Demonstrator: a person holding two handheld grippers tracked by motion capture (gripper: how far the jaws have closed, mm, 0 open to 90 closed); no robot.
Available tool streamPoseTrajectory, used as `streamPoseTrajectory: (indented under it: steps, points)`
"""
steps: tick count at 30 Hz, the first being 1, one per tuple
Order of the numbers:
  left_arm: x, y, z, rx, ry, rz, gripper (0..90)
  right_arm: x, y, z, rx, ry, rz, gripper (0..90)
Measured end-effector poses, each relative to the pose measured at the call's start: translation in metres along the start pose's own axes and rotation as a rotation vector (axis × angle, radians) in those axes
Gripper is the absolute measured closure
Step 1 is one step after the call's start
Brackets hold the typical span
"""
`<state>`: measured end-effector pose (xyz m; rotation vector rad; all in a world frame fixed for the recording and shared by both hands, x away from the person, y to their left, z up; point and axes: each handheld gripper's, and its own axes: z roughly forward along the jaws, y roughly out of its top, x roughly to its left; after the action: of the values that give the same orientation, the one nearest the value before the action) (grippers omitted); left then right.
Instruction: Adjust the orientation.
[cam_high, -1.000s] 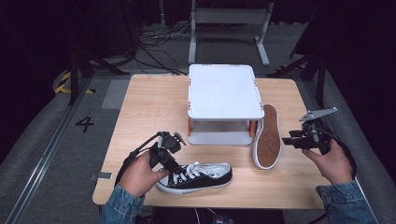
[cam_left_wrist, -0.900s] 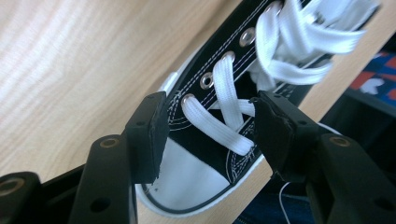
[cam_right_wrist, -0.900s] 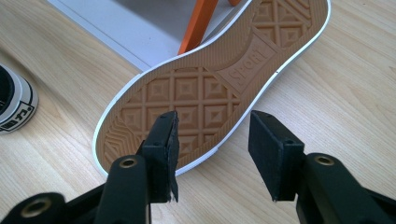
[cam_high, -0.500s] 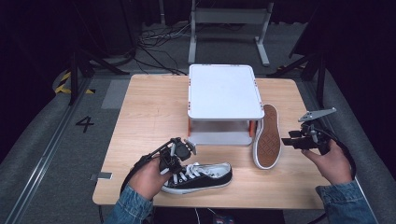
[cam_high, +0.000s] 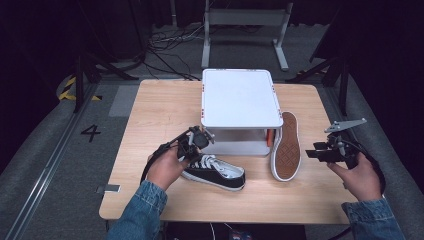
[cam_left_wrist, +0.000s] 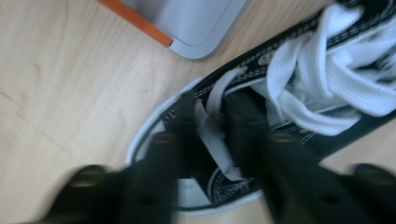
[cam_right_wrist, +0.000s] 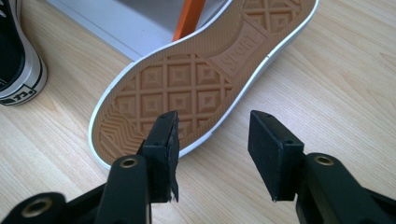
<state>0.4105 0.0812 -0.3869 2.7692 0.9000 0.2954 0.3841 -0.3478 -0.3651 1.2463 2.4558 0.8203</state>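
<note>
Two sneakers on desk (cam_high: 150, 110). Left gripper (cam_left_wrist: 208, 135): jaws just opening around a lace (cam_left_wrist: 212, 135) of upright black sneaker (cam_high: 215, 172). Right gripper (cam_right_wrist: 212, 140): jaws released, near sole-up sneaker (cam_right_wrist: 196, 70).

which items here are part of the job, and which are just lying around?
In play:
- black sneaker, left gripper at its laces
- second sneaker, sole up against the white box
- right gripper, open

Idle:
- metal stand
- floor cables

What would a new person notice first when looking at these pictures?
Probably the white box in the middle of the wooden table. Next, the shoe lying sole-up along the box's right side, and the black sneaker in front of it, where the left gripper has a white lace between its jaws.
</note>
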Motion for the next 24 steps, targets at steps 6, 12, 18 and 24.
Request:
streamPoseTrajectory:
  steps: [6,12,18,24]
  points:
    - [-0.002,-0.009,-0.03,-0.15,-0.181,-0.248,41.0,0.0,0.001,0.002,0.004,0.002,-0.006,54.1]
    - [-0.036,0.01,-0.015,-0.074,-0.123,-0.252,33.9,0.004,0.005,0.002,0.001,0.003,-0.022,53.8]
    - [-0.039,0.015,-0.002,-0.019,-0.124,-0.272,33.1,0.002,0.005,0.001,-0.002,0.002,-0.016,53.5]
    - [-0.042,0.01,-0.004,0.022,-0.024,-0.187,72.2,0.002,0.006,0.003,0.001,0.004,-0.018,53.1]
